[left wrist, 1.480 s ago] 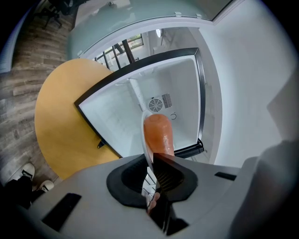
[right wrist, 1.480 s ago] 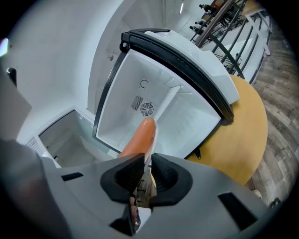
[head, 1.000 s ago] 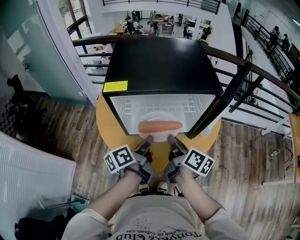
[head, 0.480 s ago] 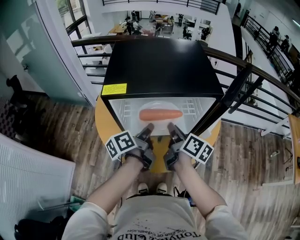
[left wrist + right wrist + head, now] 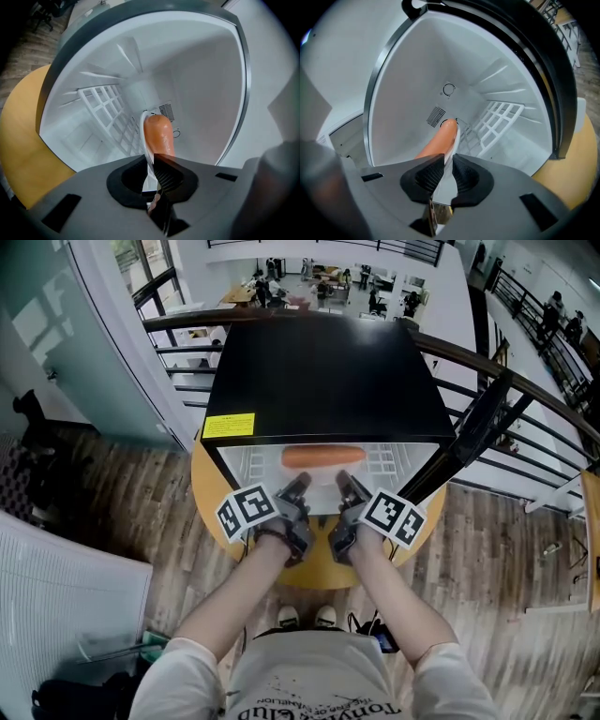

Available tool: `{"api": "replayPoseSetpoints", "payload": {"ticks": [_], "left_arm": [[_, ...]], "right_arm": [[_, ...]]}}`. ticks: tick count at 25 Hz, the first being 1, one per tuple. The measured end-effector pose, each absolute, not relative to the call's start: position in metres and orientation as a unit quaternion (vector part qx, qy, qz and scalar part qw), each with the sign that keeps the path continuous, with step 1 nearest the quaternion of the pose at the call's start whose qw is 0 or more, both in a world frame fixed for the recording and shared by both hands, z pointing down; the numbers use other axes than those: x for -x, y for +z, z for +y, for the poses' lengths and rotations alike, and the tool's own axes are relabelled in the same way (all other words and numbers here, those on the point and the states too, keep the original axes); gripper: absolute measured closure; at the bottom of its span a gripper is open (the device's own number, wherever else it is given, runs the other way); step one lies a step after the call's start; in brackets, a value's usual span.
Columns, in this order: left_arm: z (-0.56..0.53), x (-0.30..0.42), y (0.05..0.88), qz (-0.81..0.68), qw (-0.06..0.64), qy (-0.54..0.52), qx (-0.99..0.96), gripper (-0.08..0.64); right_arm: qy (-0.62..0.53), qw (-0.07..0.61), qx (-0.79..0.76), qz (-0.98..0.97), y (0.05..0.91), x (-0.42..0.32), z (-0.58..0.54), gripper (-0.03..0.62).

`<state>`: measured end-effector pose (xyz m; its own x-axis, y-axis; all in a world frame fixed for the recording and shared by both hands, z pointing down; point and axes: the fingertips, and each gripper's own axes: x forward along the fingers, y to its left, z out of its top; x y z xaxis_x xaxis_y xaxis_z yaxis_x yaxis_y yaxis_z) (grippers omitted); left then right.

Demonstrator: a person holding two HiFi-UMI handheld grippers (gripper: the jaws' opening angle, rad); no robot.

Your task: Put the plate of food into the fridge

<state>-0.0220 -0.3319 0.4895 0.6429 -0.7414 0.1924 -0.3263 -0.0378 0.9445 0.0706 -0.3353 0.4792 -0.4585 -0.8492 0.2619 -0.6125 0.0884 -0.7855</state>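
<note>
Wood plank floor (image 5: 112,512). Round yellow counter (image 5: 314,570) stands beside a dark railing (image 5: 183,319). Glass wall (image 5: 47,324) at left. Beyond the railing, a bright lower hall (image 5: 427,287) with desks (image 5: 246,294).

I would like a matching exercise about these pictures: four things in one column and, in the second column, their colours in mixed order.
Things:
1. plate
2. sausage
3. fridge top
4. table

Colours:
A. black
B. yellow
C. white
D. orange

Pairs: 1-C, 2-D, 3-A, 4-B.
</note>
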Motion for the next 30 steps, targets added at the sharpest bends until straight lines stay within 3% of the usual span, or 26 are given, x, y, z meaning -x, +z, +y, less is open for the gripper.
{"api": "replayPoseSetpoints", "payload": {"ticks": [30], "left_arm": [[-0.37,0.021,0.517,-0.405,0.595,-0.157,-0.677,0.498]], "right_arm": [[-0.461,0.108,0.514,0.715,0.506,-0.072,-0.376,0.515]]}}
